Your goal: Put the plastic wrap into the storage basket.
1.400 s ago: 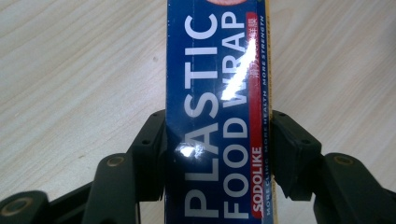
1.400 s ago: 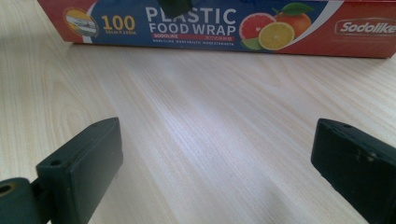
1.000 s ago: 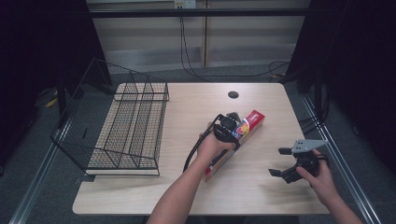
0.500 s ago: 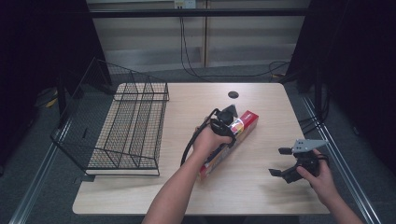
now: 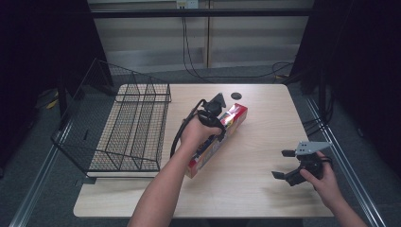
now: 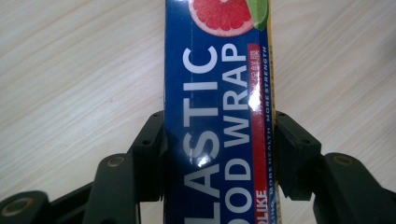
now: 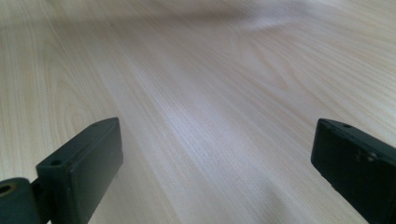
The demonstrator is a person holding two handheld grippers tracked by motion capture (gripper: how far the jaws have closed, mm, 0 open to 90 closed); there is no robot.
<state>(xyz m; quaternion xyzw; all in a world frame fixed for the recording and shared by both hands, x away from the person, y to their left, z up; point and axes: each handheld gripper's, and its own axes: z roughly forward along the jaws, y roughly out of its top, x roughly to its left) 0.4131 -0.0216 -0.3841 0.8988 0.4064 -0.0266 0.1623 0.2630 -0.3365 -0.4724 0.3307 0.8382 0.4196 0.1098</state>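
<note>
The plastic food wrap box [image 5: 218, 140] is a long, narrow carton of printed card, blue on the face with a grapefruit picture, red at its far end. I judge it light for its length and fairly stiff along the long axis, though the card walls would dent under a hard squeeze, and the glossy print looks slippery. Taken near one end it would swing and droop; a hold across the narrow width, near the middle of its length, should keep it balanced.

That is about where the left claw [image 6: 219, 154] has it: in the left gripper view the two black jaws press on the box's opposite long edges, clenched across the narrow width with the lettered face turned to the camera. The jaws have just been closing onto the box, which sits between them. In the high view the box lies slantwise near the middle of the bench [image 5: 265, 203], its red end pointing toward the far right corner and its near end toward the wire rack [image 5: 127, 137] that sits along the bench's left edge. Whether the near end is clear of the bench top I cannot tell.

The left hand [image 5: 198, 135] reaches in from the near edge, forearm stretched forward, wrist bent so the claw points down on the box. The right claw [image 5: 283, 165] hangs released, jaws wide apart, over bare wood near the bench's near right corner, well apart from the box.
</note>
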